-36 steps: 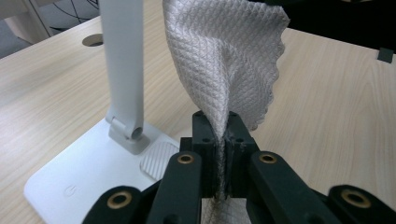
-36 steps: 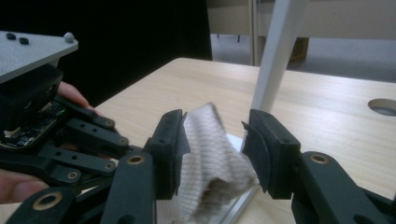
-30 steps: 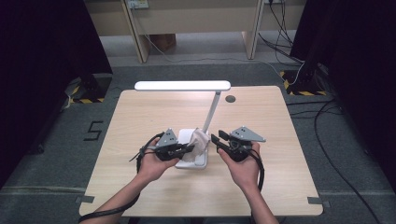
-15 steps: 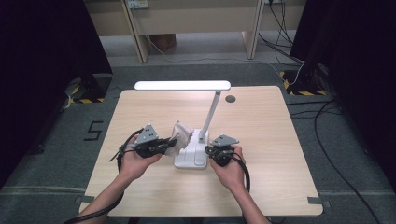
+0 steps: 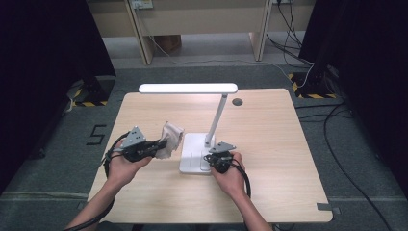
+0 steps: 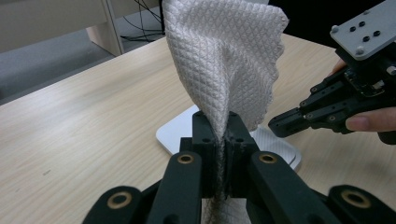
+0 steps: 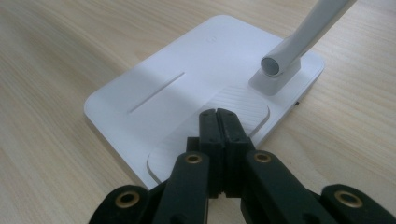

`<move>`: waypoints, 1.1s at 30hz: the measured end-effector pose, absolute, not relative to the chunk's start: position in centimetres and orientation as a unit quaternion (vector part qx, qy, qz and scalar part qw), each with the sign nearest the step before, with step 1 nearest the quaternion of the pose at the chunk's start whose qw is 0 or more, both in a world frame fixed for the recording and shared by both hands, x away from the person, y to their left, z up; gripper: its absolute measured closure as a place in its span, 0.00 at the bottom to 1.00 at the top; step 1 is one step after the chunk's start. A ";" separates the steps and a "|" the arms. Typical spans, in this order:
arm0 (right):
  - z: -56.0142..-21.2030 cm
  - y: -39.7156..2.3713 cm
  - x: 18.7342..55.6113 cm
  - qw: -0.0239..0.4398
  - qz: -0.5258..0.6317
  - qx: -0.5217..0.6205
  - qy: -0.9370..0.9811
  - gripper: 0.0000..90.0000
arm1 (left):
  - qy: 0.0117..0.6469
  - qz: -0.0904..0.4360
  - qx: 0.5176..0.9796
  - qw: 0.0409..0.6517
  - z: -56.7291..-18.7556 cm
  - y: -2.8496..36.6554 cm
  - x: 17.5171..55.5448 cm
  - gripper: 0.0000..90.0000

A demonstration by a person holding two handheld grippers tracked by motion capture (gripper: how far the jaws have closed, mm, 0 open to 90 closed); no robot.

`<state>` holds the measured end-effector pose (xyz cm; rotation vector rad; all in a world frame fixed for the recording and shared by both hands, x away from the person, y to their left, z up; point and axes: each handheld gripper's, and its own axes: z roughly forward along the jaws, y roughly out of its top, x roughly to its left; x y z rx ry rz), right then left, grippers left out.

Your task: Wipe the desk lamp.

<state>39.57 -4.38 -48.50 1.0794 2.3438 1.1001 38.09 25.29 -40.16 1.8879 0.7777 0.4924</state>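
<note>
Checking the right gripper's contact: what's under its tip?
The right gripper, jaws shut with nothing between them, sits over the ribbed pad on the lamp base. Whether the tip touches the pad can't be told; the jaws cover that spot.

Lower end of the cloth hidden between the jaws, its top seemingly cut by the frame edge

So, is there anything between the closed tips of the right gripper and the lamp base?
No. In the right gripper view the right gripper, shut and empty, sits right over the ribbed pad of the lamp base, with nothing between; contact is unclear.
</note>
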 end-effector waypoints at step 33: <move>-48.9 -3.8 39.8 0.166 0.378 0.377 0.829 1.00 | 0.334 0.264 0.757 0.496 -36.9 30.6 37.8 0.95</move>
